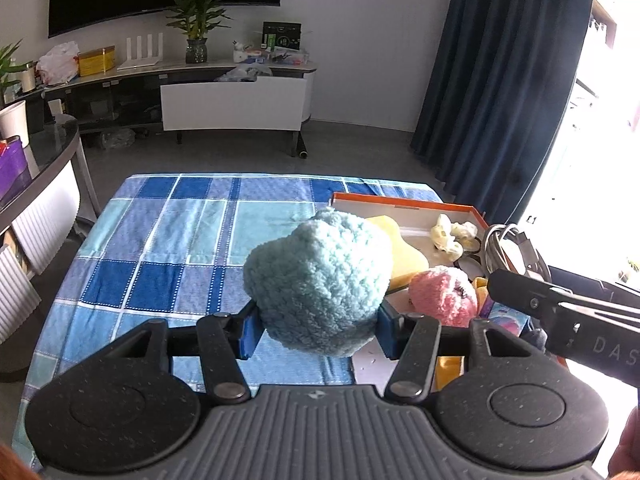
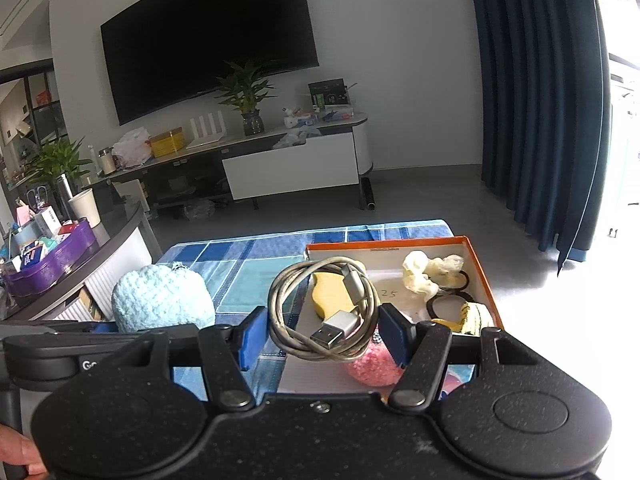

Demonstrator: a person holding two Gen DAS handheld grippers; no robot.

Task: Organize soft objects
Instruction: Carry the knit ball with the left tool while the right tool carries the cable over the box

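My left gripper [image 1: 316, 330] has its blue pads pressed into the sides of a fluffy light-blue crocheted ball [image 1: 320, 284], held above the blue checked tablecloth [image 1: 160, 232] just beside the orange-rimmed shallow cardboard box [image 2: 400, 246]. My right gripper [image 2: 322, 334] is clamped around a coiled grey USB cable [image 2: 320, 308] over that box. A pink fuzzy ball [image 2: 370, 366] lies below the cable, apparently inside the box, along with a yellow sponge-like piece [image 2: 330, 294] and cream scrunchies [image 2: 424, 272].

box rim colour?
Orange rim, white inside. Clearest in the right wrist view.
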